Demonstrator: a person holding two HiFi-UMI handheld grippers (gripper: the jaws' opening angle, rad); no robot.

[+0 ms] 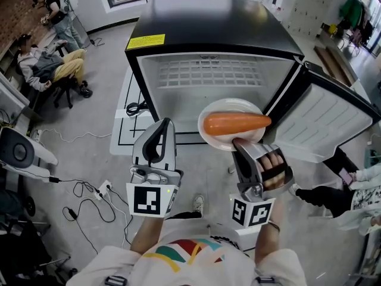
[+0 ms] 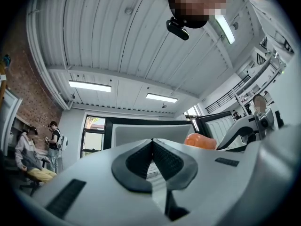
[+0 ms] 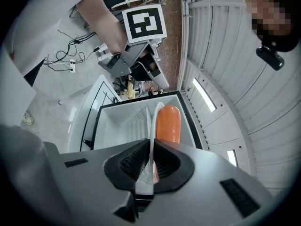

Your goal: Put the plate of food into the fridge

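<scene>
A white plate [image 1: 221, 109] carrying a large orange carrot [image 1: 236, 123] hangs in front of the open black fridge [image 1: 209, 34]. My right gripper [image 1: 239, 142] is shut on the plate's near rim; in the right gripper view the plate's edge [image 3: 153, 126] stands between the jaws with the carrot [image 3: 168, 124] beyond it. My left gripper [image 1: 164, 124] is shut and holds nothing, level with the fridge's lower left front. The fridge's white inside [image 1: 214, 82] has a wire shelf at the back. In the left gripper view the carrot [image 2: 200, 141] shows to the right.
The fridge door [image 1: 324, 119] stands swung open at the right. A seated person [image 1: 47, 67] and a standing person [image 1: 56, 11] are at the far left. Cables and a power strip [image 1: 101, 189] lie on the floor at the left. Another person [image 1: 357, 183] sits at the right.
</scene>
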